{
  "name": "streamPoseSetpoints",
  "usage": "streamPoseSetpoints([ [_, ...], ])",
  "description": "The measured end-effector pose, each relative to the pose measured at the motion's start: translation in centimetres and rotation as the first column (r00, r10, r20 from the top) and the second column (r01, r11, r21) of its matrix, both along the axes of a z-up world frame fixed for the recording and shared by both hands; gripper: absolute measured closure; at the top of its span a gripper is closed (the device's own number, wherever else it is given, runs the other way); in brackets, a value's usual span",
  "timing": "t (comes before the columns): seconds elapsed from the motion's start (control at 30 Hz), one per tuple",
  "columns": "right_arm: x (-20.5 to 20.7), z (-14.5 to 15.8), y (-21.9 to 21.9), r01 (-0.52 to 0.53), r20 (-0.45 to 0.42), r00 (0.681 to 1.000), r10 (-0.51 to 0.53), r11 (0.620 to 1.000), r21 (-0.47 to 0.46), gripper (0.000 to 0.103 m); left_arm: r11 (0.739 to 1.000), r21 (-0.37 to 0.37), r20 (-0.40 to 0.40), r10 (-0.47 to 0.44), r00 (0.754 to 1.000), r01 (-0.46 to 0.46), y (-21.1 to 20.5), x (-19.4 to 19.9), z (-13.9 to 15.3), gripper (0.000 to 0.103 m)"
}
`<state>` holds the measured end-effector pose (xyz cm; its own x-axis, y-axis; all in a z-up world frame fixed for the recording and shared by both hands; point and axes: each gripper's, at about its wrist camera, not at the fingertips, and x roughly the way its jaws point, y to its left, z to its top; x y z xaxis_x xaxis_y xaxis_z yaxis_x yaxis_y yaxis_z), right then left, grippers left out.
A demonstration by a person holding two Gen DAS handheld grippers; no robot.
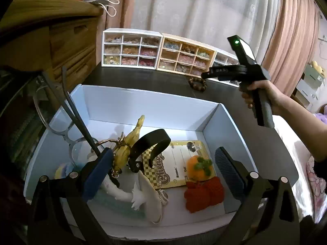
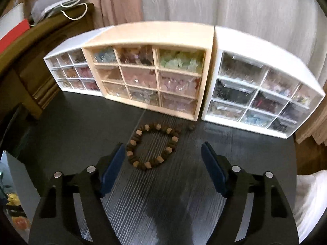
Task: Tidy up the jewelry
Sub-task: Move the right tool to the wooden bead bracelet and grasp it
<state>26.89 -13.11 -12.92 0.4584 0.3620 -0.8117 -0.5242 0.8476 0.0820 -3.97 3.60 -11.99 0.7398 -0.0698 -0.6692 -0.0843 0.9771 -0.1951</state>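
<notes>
Claws both spread: right claw over blurred bead bracelet, left claw half-hiding box clutter.

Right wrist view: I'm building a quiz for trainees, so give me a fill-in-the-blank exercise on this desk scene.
1. The bead bracelet lies on the dark desk in front of the ____ drawer organizer.
2. Each drawer organizer has ____ drawers.
3. The right gripper has its jaws ____, with nothing between them.
4. The orange knitted pumpkin lies inside the white ____.

Missing words: beige; nine; open; box
</notes>
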Motion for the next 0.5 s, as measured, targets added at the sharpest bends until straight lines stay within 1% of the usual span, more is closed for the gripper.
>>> streamPoseSetpoints([
  [0.1, 0.2, -0.6, -0.1, 0.03, 0.003, 1.0, -0.03, 0.999, -0.016, 0.035, 1.0, -0.004, -0.001, -0.001, 1.0, 0.001, 0.0, 0.0, 0.0, 0.004],
  [0.17, 0.6, -0.9, -0.3, 0.048, -0.014, 0.999, -0.048, 0.999, 0.007, 0.038, 1.0, -0.006, -0.002, -0.003, 1.0, 0.003, 0.0, -0.1, -0.1, 0.004],
  [0.23, 0.9, -1.1, -0.4, 0.06, -0.031, 0.998, -0.059, 0.998, 0.031, 0.046, 1.0, -0.009, -0.002, -0.003, 1.0, 0.003, 0.0, 0.0, -0.1, 0.004],
  [0.27, 1.1, -1.1, -0.4, 0.06, -0.027, 0.998, -0.059, 0.998, 0.028, 0.048, 1.0, -0.011, -0.003, -0.002, 1.0, 0.002, 0.0, 0.0, 0.0, 0.004],
  [0.33, 1.3, -1.2, -0.2, 0.061, -0.012, 0.998, -0.06, 0.998, 0.017, 0.056, 1.0, -0.011, -0.008, -0.003, 1.0, 0.003, 0.1, 0.1, -0.1, 0.004],
  [0.5, 2.4, -2.5, 0.5, 0.082, -0.037, 0.996, -0.082, 0.997, -0.002, 0.063, 1.0, -0.024, -0.009, -0.007, 1.0, 0.007, 0.1, 0.2, -0.1, 0.004],
])
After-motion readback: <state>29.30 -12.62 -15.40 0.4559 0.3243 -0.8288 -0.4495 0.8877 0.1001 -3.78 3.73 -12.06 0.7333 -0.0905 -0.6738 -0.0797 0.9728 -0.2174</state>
